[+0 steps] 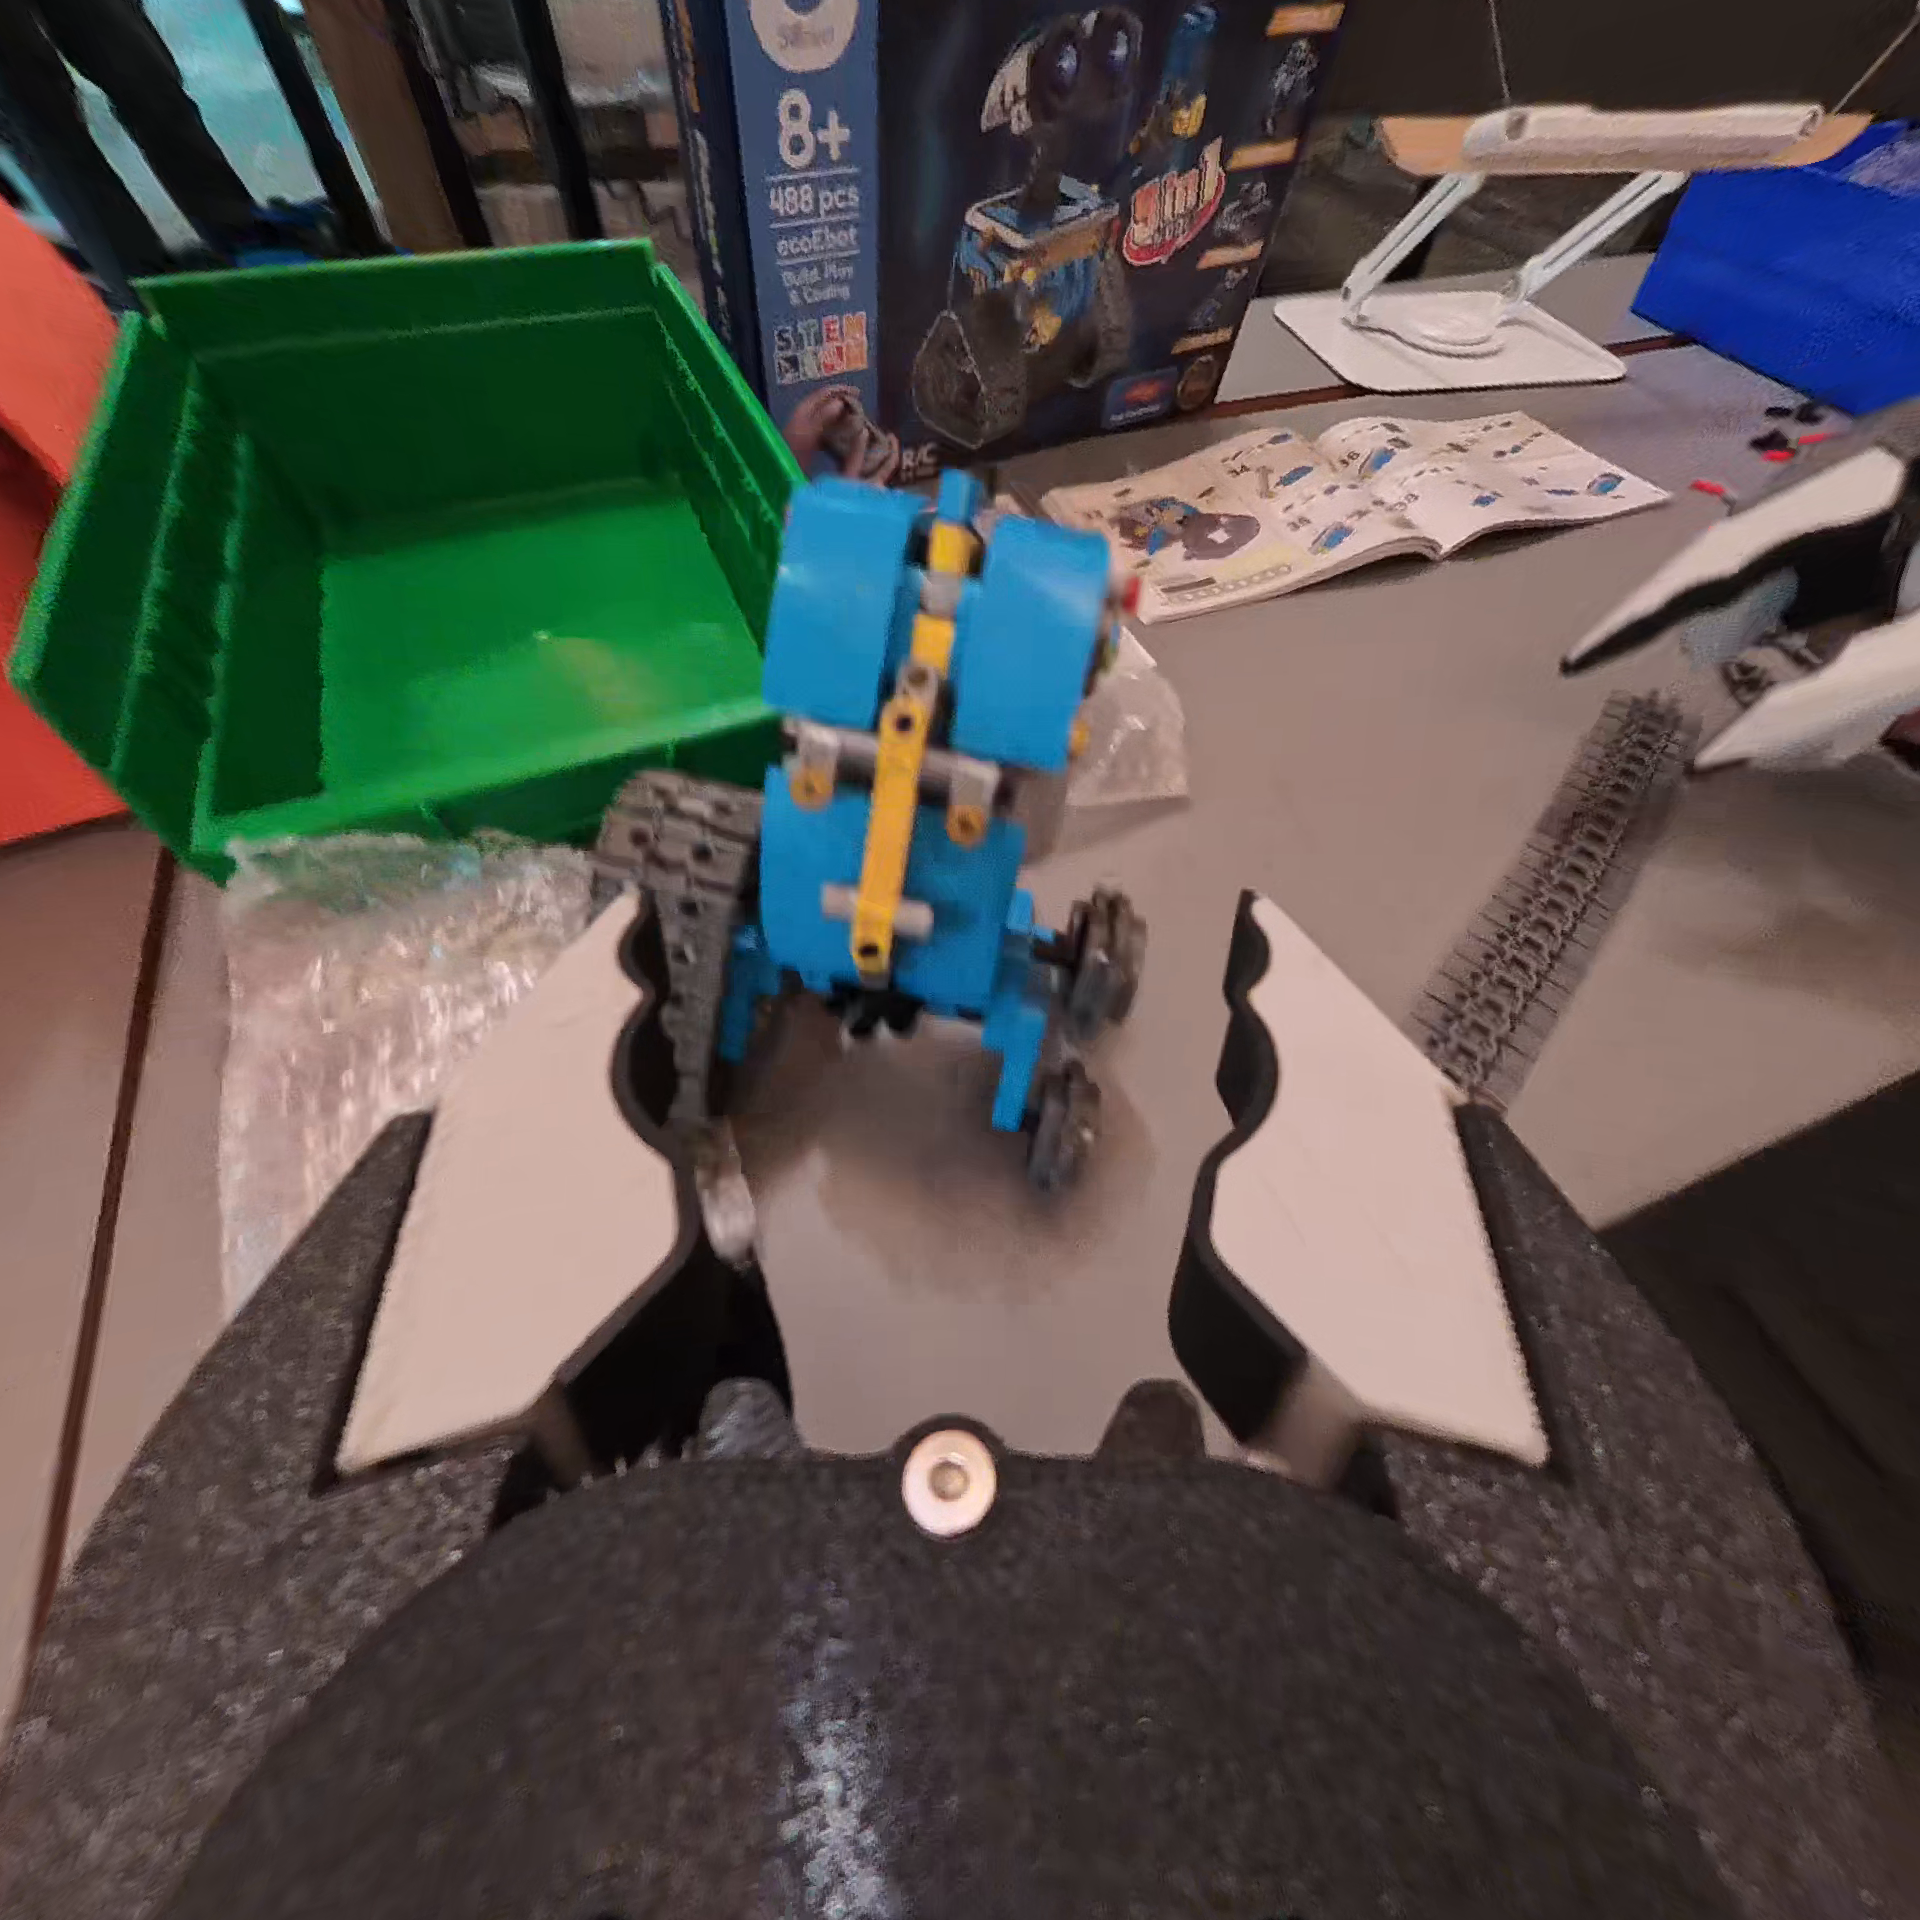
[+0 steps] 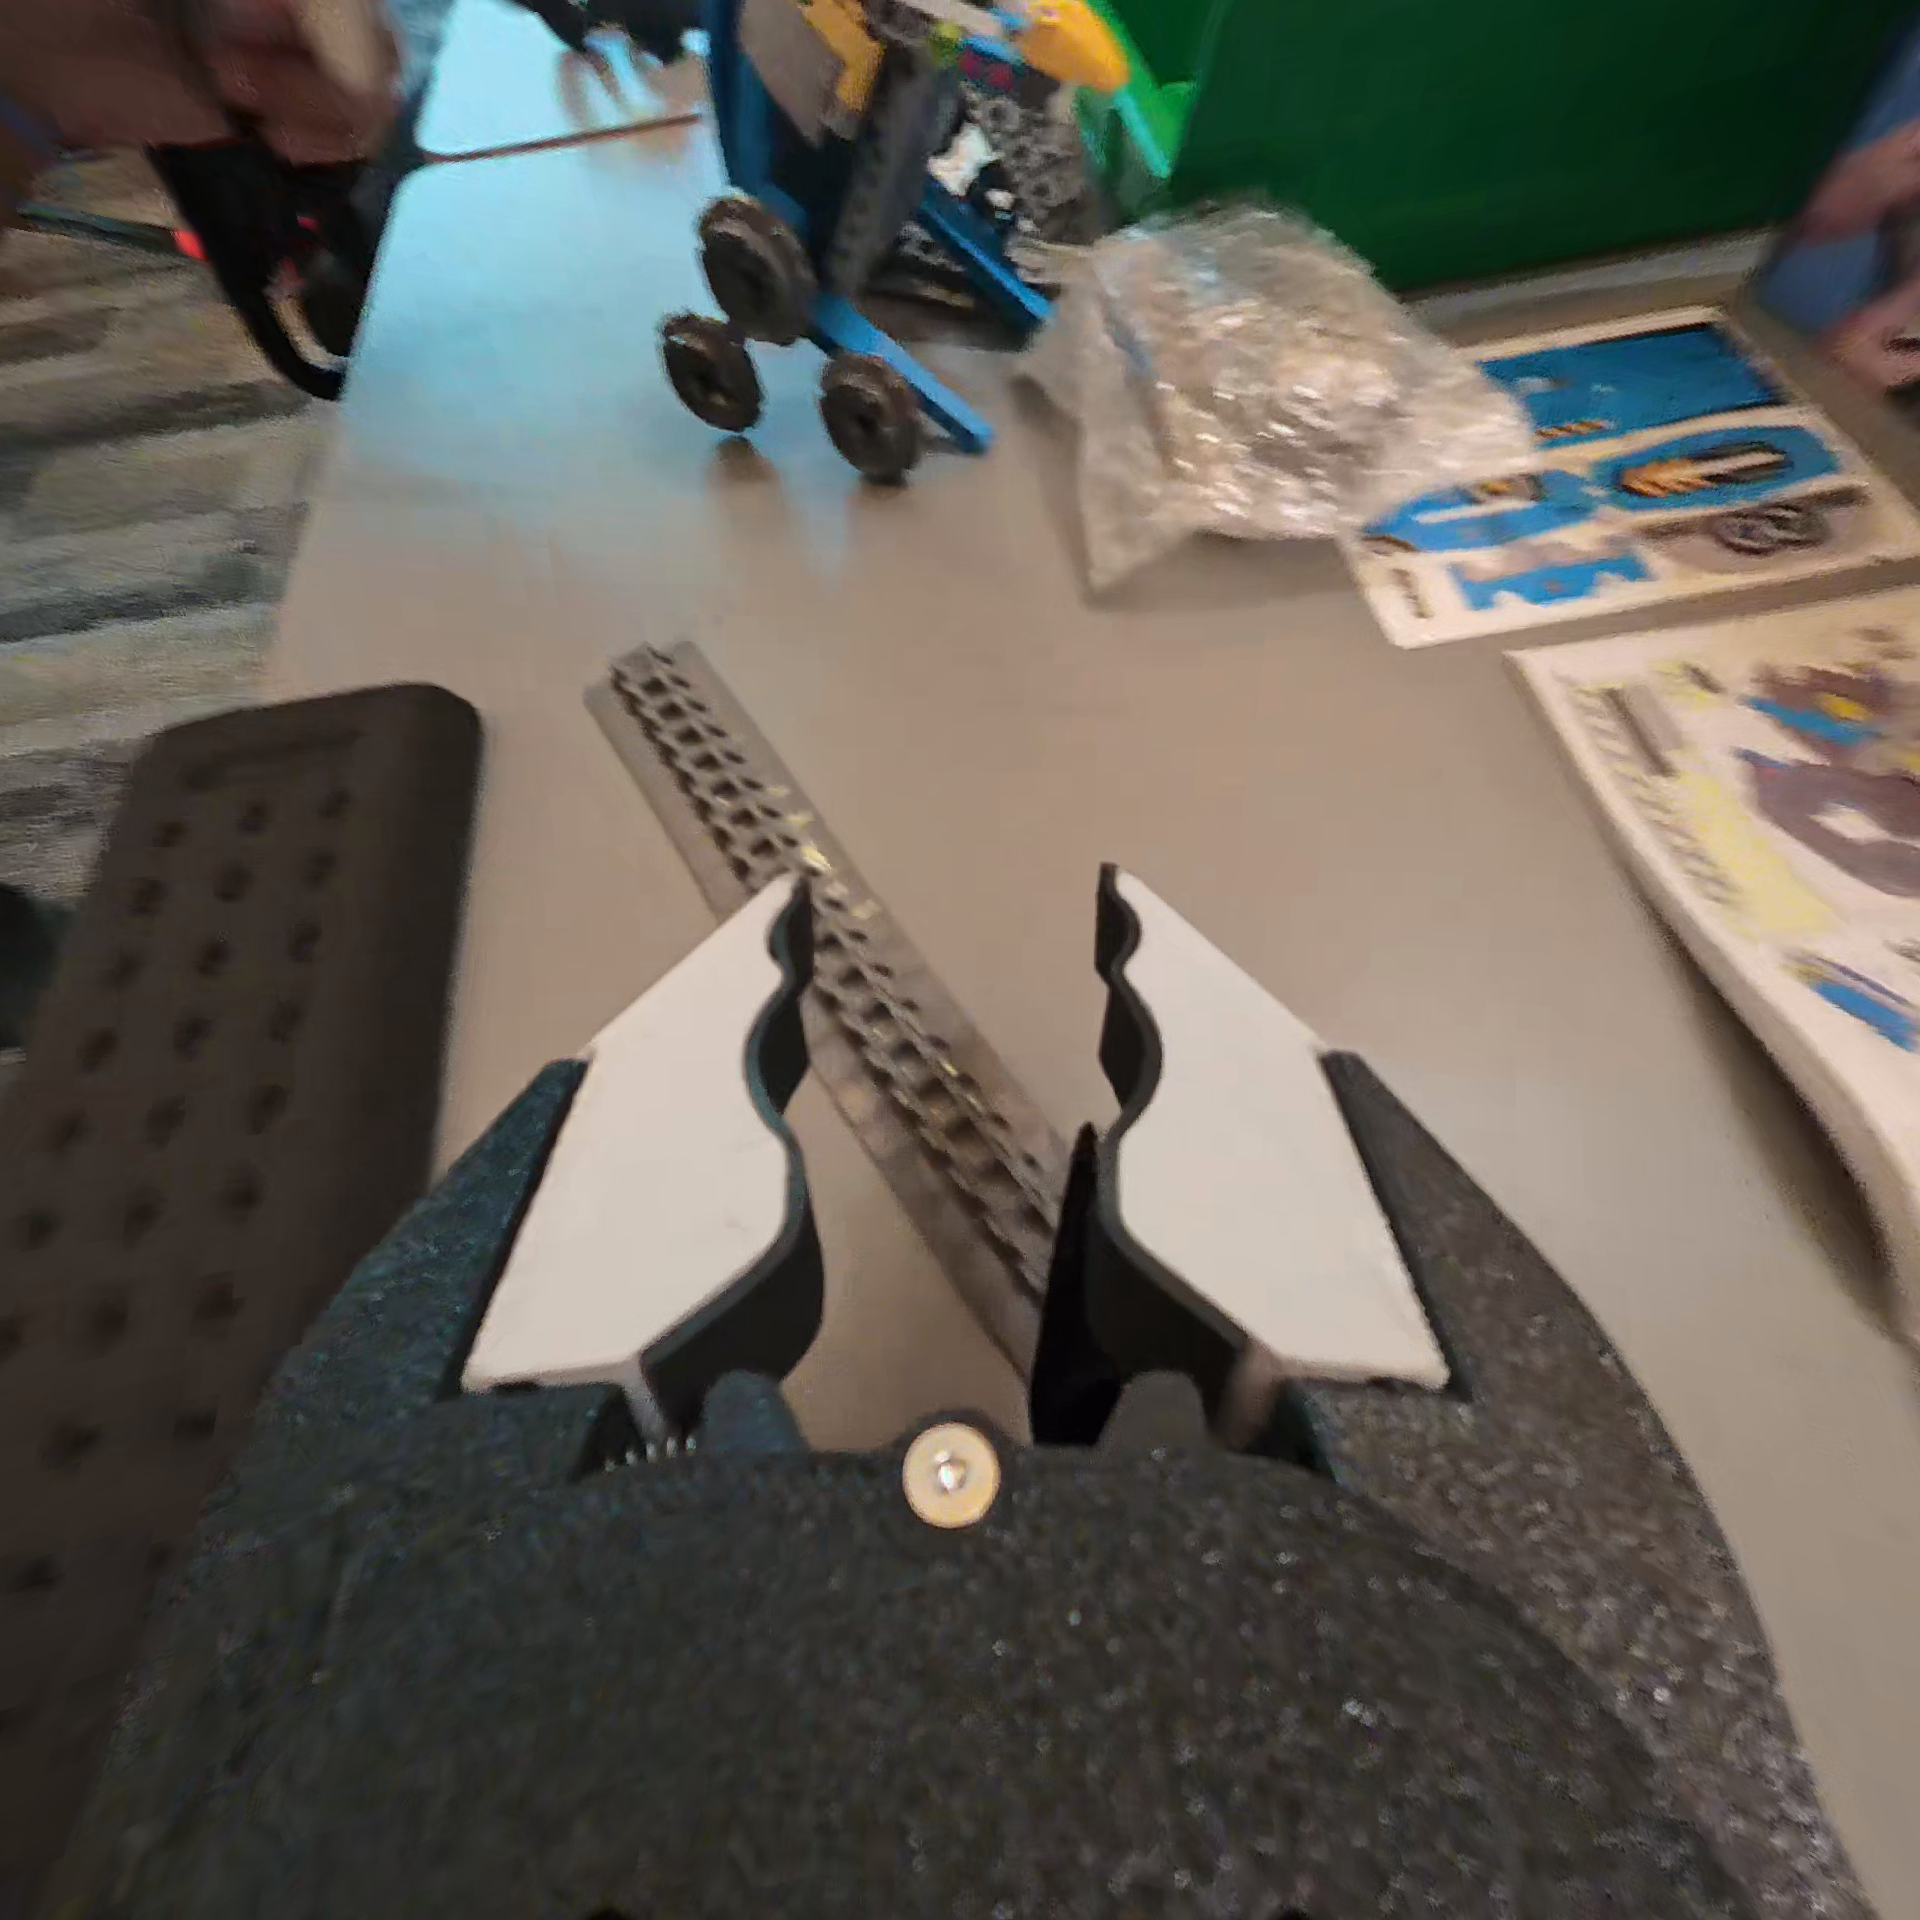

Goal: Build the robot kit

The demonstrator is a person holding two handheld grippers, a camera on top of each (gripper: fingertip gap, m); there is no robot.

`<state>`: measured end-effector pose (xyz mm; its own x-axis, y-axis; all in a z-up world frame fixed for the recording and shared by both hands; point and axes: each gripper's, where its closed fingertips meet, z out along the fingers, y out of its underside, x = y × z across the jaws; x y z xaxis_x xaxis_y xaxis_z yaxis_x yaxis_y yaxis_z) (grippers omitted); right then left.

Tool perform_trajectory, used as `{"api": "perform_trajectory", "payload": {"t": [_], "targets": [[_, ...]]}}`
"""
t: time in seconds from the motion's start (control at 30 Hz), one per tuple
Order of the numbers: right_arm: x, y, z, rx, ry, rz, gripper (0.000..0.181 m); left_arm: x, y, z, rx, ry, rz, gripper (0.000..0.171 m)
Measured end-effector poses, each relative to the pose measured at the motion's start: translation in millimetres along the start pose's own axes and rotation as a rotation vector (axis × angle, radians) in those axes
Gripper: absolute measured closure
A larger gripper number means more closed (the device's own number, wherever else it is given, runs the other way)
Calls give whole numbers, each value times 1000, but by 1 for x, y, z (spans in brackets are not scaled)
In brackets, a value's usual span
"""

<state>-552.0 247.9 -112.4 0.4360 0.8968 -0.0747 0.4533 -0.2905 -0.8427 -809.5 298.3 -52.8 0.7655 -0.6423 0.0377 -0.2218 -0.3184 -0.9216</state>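
Observation:
A blue and yellow brick-built robot toy [image 1: 894, 831] with dark wheels stands on the grey table. It has a grey track on its left side only. My left gripper [image 1: 940, 914] is open, its fingertips on either side of the toy's lower body, the left one close against the track. A loose grey track strip [image 1: 1558, 883] lies on the table to the right. My right gripper [image 2: 951, 883] is open and low over that strip [image 2: 727, 790], which runs diagonally between its fingers. The right gripper also shows in the left wrist view [image 1: 1766, 675]. The toy also shows in the right wrist view [image 2: 831, 260].
A green bin [image 1: 416, 540] stands behind and left of the toy, with a bubble-wrap bag [image 1: 364, 966] in front of it. A printed toy box [image 1: 997, 208] and an open instruction booklet [image 1: 1351, 499] lie behind. A black perforated pad [image 2: 208, 987] sits left of the right gripper.

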Motion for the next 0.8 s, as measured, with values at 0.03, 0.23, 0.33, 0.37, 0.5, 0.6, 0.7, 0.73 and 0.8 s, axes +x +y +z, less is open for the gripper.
{"api": "perform_trajectory", "payload": {"t": [0.03,0.23,0.33,0.37,0.5,0.6,0.7,0.73,0.8], "targets": [[-8,-5,9,8,-23,4,128,-5,-8,9,-26,23,-1,59],[-27,-8,25,3,-31,-69,132,-7,-5,49,-250,89,94,60],[-18,3,17,6,-1,-72,138,-8,4,60,-322,82,120,83],[-15,7,14,4,-5,-50,137,-8,6,63,-337,89,118,93],[-5,11,1,31,-39,44,137,-6,8,63,-401,105,120,99],[4,2,-16,90,-32,74,137,1,5,55,-423,151,118,100],[15,-5,-35,136,-17,109,137,9,-15,39,-370,218,76,100],[20,-5,-41,147,-12,123,137,10,-24,32,-347,227,78,100],[29,-5,-51,159,4,143,137,14,-42,19,-314,238,93,100]]}}
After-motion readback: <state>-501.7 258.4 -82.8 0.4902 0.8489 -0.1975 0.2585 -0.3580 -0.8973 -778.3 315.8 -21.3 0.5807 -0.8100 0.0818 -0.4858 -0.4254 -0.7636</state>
